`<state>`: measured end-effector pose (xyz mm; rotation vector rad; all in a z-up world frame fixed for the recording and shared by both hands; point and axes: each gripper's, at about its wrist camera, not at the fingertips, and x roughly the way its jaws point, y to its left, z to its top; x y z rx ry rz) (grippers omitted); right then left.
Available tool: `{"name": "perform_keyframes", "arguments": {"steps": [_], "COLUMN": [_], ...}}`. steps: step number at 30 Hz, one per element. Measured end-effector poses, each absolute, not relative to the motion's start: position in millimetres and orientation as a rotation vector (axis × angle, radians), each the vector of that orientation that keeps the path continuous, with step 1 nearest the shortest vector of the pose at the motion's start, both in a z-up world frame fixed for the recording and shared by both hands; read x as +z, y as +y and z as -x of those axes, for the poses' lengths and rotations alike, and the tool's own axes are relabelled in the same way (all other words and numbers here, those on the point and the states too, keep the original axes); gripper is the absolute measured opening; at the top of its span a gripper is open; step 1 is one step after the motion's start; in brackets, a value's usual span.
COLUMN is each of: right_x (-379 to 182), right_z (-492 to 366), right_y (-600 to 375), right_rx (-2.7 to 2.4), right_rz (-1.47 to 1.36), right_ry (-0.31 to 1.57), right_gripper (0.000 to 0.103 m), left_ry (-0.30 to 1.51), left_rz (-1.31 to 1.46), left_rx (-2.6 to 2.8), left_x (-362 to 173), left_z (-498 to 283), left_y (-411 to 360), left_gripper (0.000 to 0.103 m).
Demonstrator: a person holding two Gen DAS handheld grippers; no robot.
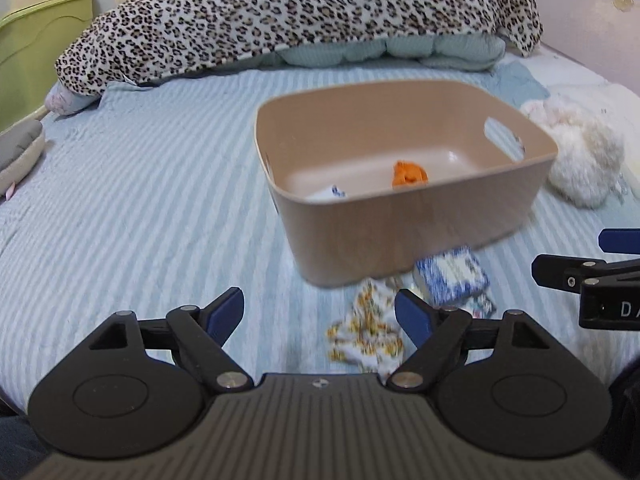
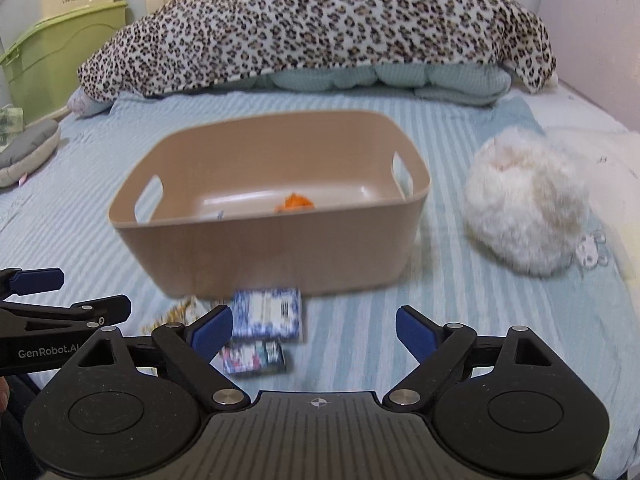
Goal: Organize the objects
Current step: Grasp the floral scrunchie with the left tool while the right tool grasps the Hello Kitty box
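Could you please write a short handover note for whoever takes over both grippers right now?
Left gripper: open, empty.
Right gripper: open, empty.
Tan bin sits mid-bed; an orange item and a white item are already inside.
Still on the striped bedsheet in front of the bin: blue-patterned packet, smaller dark packet, yellow-flowered cloth.
White fluffy thing lies right of the bin.
Left: put the loose things in the bin.

My black tongs (image 1: 319,312) with blue pads (image 1: 224,314) hang over a pale blue striped bed (image 1: 140,200), a tan bin (image 1: 400,236) holding an orange scrap (image 1: 409,174), a blue-and-white pack (image 2: 267,314), a yellow-flowered white cloth (image 1: 366,338), a leopard-print blanket (image 1: 300,12) and white fluff (image 2: 524,204).
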<state>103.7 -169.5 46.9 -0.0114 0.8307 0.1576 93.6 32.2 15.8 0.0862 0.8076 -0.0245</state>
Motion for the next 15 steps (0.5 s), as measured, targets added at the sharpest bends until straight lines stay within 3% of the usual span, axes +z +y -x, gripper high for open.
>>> {"name": "perform_keyframes", "arguments": {"steps": [15], "right_x": [-12], "right_z": [-108], "right_y": [-153], "right_rx": [0.230], "right_rz": [0.032], "right_ry": [0.983], "right_gripper": [0.091], "left_ry": [0.897], "left_rz": [-0.094], "left_rx": [-0.086], "left_x": [-35], "left_z": [-102], "left_y": [37], "left_gripper": [0.083]}}
